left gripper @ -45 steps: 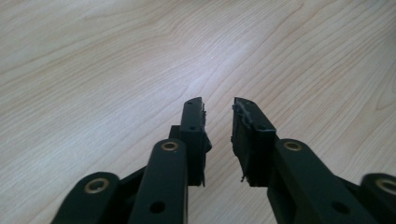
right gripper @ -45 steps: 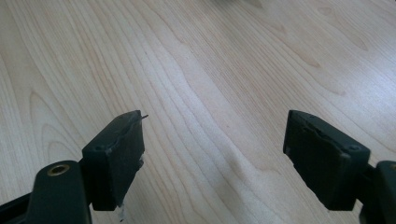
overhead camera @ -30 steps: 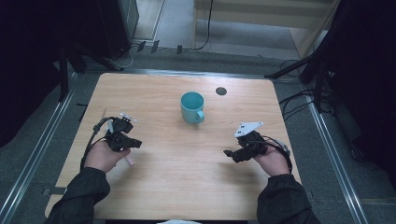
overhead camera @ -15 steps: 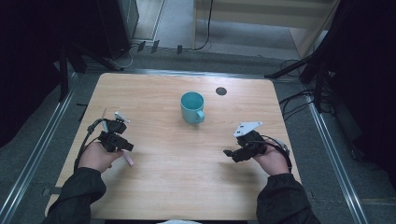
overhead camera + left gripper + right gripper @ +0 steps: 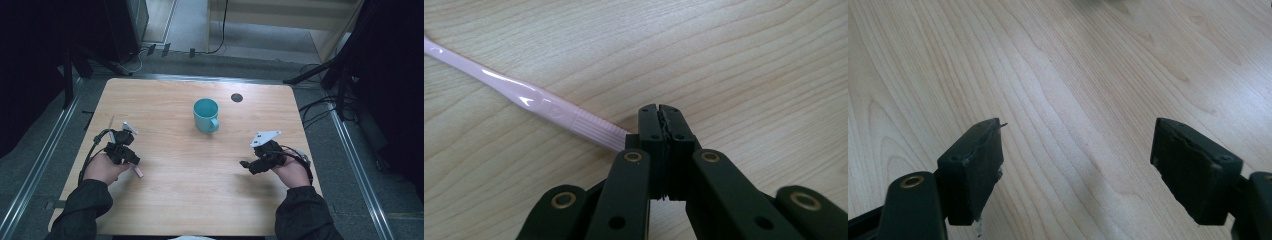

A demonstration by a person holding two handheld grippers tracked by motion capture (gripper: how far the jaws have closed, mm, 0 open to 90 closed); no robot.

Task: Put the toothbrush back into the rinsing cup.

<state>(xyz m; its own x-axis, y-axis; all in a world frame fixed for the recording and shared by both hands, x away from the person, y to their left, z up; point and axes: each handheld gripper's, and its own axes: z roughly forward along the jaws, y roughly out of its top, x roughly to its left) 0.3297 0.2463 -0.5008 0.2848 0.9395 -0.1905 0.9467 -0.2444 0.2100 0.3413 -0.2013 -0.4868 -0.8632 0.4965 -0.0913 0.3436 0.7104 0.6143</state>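
High view: the left gripper (image 5: 131, 159) sits at about 8 o'clock on the table (image 5: 165, 200), clamped on a pink toothbrush (image 5: 137, 172) whose free end pokes out toward the person, at 5 o'clock from the jaws. It looks held near one end so the long part hangs clear, probably for dropping it into the cup (image 5: 206, 114). That teal cup stands upright just past table centre, at 12 o'clock from the middle, handle turned toward the person, nothing visible in it from here. The right gripper (image 5: 245, 164) rests low at 4 o'clock on the table, well apart from the cup, pointing at 9 o'clock; it looks parked and out of the way, carrying nothing. A dark round hole (image 5: 237, 97) lies at 2 o'clock from the cup.

Left gripper view: jaws closed tight together with the toothbrush (image 5: 549, 107) pinched at its ribbed grip; the handle runs off toward 10 o'clock, low over the wood, and whether it touches the table (image 5: 749, 60) I cannot tell. The ribbed part is likely chosen so it will not slip.

Right gripper view: the two pads (image 5: 973, 165) stand wide apart with bare table (image 5: 1078, 100) between them, so the gripper is open and empty, likely ready to steady the cup.
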